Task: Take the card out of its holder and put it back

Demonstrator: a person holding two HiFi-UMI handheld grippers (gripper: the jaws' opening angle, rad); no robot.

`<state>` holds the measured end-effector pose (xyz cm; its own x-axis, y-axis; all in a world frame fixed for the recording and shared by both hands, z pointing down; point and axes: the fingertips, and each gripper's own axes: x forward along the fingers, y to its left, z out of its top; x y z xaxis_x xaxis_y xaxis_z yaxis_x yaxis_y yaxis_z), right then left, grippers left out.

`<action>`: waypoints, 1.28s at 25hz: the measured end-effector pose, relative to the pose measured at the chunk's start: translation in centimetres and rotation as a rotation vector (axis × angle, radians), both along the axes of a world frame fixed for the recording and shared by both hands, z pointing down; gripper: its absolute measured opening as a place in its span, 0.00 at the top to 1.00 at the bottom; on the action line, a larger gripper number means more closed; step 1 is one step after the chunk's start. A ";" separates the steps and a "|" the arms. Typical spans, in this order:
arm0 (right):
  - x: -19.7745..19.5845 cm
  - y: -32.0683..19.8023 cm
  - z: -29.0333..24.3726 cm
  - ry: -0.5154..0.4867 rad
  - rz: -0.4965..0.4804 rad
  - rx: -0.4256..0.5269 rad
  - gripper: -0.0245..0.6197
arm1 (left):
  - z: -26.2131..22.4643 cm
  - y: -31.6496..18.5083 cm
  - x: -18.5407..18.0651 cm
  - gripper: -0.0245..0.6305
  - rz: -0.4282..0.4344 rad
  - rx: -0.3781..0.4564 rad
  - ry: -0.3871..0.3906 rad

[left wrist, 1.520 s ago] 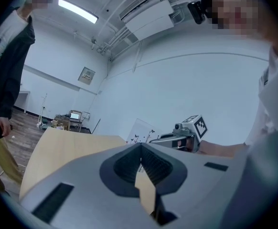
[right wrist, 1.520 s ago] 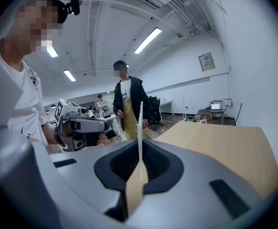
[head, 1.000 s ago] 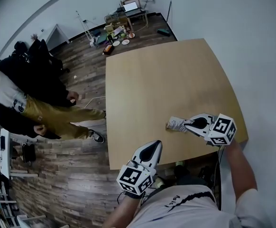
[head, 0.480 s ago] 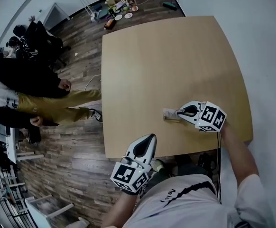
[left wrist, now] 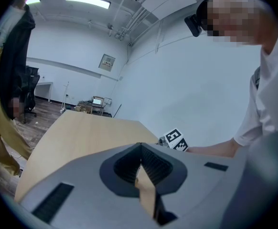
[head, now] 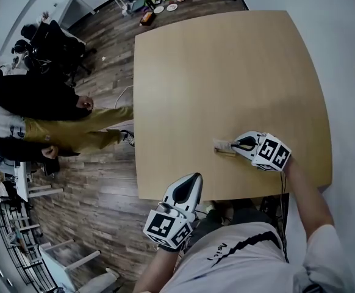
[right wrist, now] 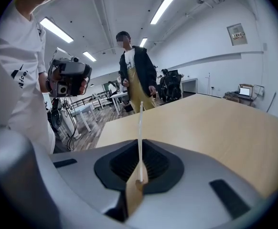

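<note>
White short-sleeved T-shirt (head: pixel 244 267), black chest print, grey left tongs (head: pixel 191 179) and right tongs (head: pixel 233 145), black-and-white marker cubes (head: pixel 167 226)

Pale wooden table (head: pixel 226 72), bystander (head: pixel 43 102) alongside, plank floor (head: pixel 98 188)

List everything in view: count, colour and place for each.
table: one, light wood, centre of the head view.
card: one, white, thin, near the table's near edge, pinched by the right gripper; its holder cannot be made out.
bystanders: at least two, dark jackets, one in mustard trousers, on the floor left of the table.
small items: several, mixed colours, on the floor past the table's far left corner.
left gripper: one, grey, jaws together, empty, by the table's near edge.
right gripper: one, grey, shut on the card.
white shirt: one, the wearer's, bottom of the head view.
</note>
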<state>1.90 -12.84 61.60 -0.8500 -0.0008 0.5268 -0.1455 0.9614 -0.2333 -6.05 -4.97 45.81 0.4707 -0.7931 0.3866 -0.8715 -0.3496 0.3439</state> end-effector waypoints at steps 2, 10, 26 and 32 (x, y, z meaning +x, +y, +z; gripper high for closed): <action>0.0 -0.1 0.2 -0.002 0.003 -0.004 0.92 | 0.2 -0.2 0.0 0.94 0.000 -0.007 -0.002; -0.4 0.0 1.1 -0.018 0.003 -0.026 0.92 | 0.7 -0.4 0.1 0.94 0.003 -0.021 -0.006; -0.2 1.4 4.4 0.050 -0.020 -0.029 0.92 | 0.7 -0.3 0.6 0.94 -0.006 -0.016 0.005; -0.3 1.6 4.1 0.064 0.003 -0.037 0.84 | 0.2 0.2 0.4 0.94 -0.006 -0.016 0.015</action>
